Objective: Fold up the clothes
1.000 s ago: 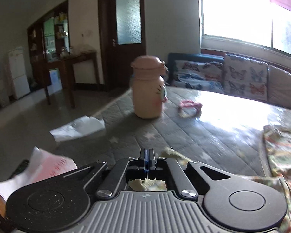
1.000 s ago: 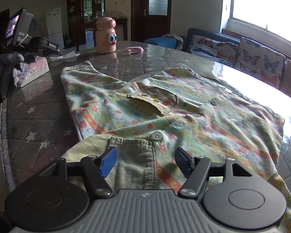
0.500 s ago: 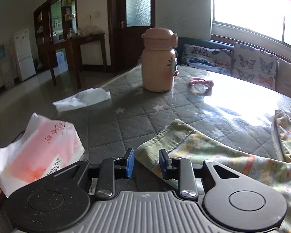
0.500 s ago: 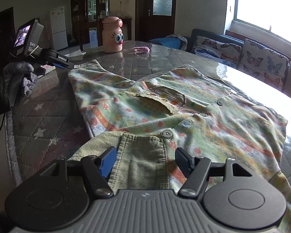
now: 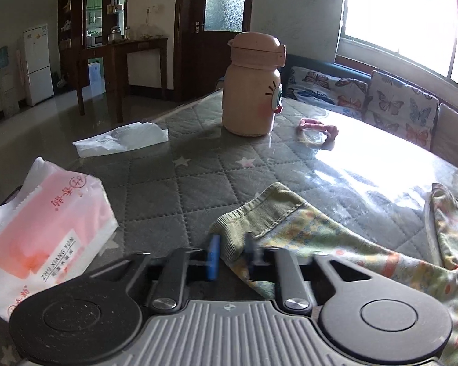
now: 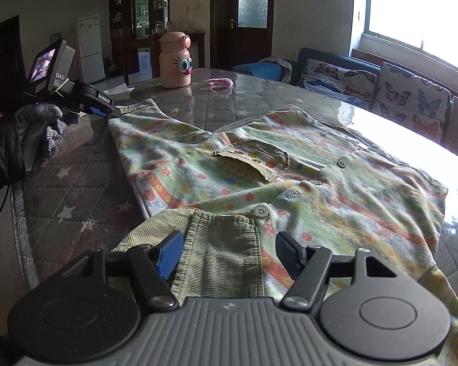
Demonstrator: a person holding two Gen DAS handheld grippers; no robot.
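At lower centre, the left gripper (image 5: 231, 251) has just been closing, pinching the shirt's (image 6: 290, 177) ribbed sleeve cuff (image 5: 253, 216). The right gripper (image 6: 230, 251) stands spread over the green hem (image 6: 223, 250).

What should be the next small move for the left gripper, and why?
Probably lift the sleeve cuff and carry it inward over the shirt. The left gripper has just been closing, its jaws nearly shut on the cuff's edge, and the shirt lies flat and unfolded on the table.

the shirt (image 6: 259, 164) lies spread on the worktop (image 6: 76, 189). behind it stand a bottle (image 6: 175, 61) and, right of that, a hair tie (image 6: 221, 82). a tissue pack (image 5: 45, 228) lies left of the sleeve cuff (image 5: 259, 210).
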